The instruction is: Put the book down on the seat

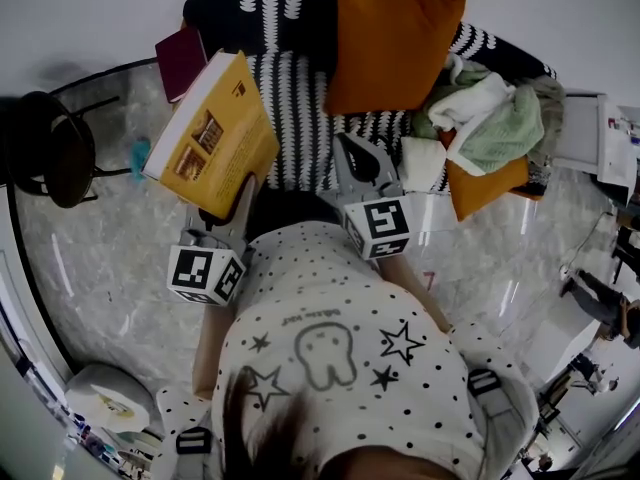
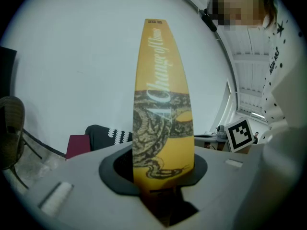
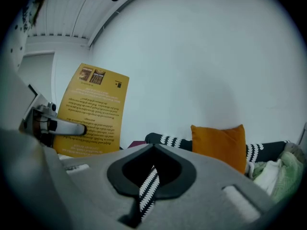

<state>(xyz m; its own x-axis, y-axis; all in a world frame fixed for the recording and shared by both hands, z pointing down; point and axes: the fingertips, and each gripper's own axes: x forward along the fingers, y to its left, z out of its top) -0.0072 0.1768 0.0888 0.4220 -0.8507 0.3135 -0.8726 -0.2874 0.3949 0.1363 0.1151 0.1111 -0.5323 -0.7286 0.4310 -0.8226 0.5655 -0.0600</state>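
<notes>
The yellow book [image 1: 212, 133] is held tilted above the left end of the seat [image 1: 295, 118], a sofa under a black-and-white knitted throw. My left gripper [image 1: 238, 203] is shut on the book's lower edge. In the left gripper view the spine [image 2: 163, 104] stands upright between the jaws of the left gripper [image 2: 163, 176]. The book's back cover [image 3: 93, 109] shows in the right gripper view. My right gripper [image 1: 362, 163] hovers over the seat's front edge, holding nothing. Only a thin slit is left between the jaws of the right gripper [image 3: 146, 190], and the striped throw shows through it.
An orange cushion [image 1: 395, 38] leans on the sofa back. Heaped clothes [image 1: 490, 118] and a second orange cushion [image 1: 490, 183] fill the sofa's right end. A maroon book [image 1: 180, 58] lies at its left end. A black chair [image 1: 50, 148] stands on the floor to the left.
</notes>
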